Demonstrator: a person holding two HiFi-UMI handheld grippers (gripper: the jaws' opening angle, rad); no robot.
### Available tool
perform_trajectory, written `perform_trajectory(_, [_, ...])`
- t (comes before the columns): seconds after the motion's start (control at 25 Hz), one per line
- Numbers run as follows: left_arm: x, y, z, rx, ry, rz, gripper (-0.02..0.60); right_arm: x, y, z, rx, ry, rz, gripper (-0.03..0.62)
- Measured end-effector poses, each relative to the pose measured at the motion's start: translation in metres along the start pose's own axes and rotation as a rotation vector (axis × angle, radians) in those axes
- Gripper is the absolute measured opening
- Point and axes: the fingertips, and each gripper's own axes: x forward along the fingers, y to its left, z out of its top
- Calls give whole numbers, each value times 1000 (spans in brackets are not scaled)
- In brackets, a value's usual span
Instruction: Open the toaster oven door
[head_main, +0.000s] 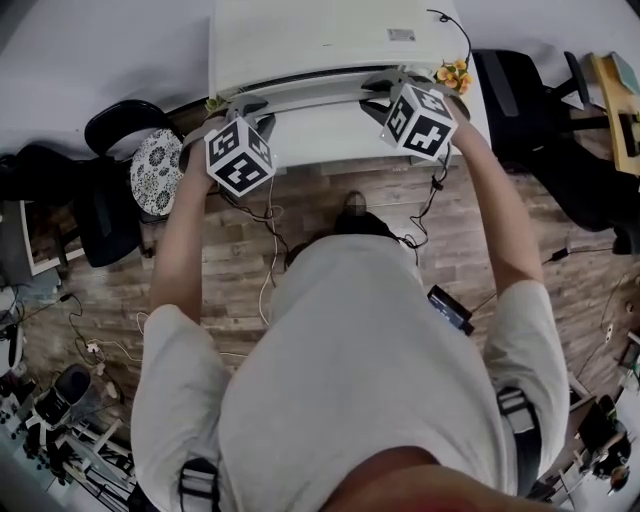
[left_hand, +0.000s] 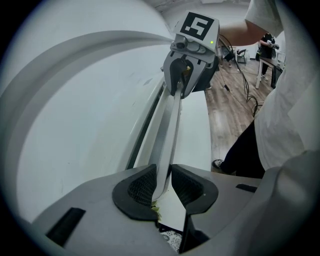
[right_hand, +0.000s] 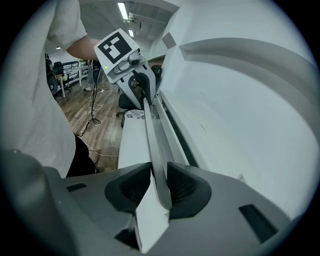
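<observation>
A large white toaster oven (head_main: 320, 40) stands in front of me, its door (head_main: 320, 132) tilted outward below a dark gap. A long pale handle bar (head_main: 310, 93) runs across the door's top edge. My left gripper (head_main: 250, 108) holds the bar's left end, with the handle (left_hand: 167, 130) pinched between its black pads (left_hand: 137, 187). My right gripper (head_main: 385, 88) is at the right end, where the handle (right_hand: 152, 135) fills the gap between its pads (right_hand: 182, 187). Each gripper view shows the other gripper farther along the bar: the right gripper (left_hand: 186, 75) and the left gripper (right_hand: 140, 85).
A black office chair (head_main: 100, 215) and a round patterned stool (head_main: 157, 172) stand at the left. Another black chair (head_main: 525, 100) is at the right. Yellow flowers (head_main: 455, 73) sit by the oven's right corner. Cables trail over the wooden floor (head_main: 250, 270).
</observation>
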Motion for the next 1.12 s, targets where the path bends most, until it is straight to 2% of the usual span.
perform_trajectory(0.2, [-1, -6, 5, 14, 25, 12, 101, -6, 3, -4, 18, -22, -4, 103])
perform_trajectory(0.6, [0, -8, 1, -13, 27, 36, 104, -3, 8, -3, 37, -14, -1, 103])
perform_trajectory(0.88, [-3, -21, -4, -26, 23, 2, 103, -3, 23, -4, 105, -25, -13, 107])
perform_trajectory(1.12, [-4, -35, -4, -31, 4, 17, 103, -4, 35, -9, 109, -12, -13, 107])
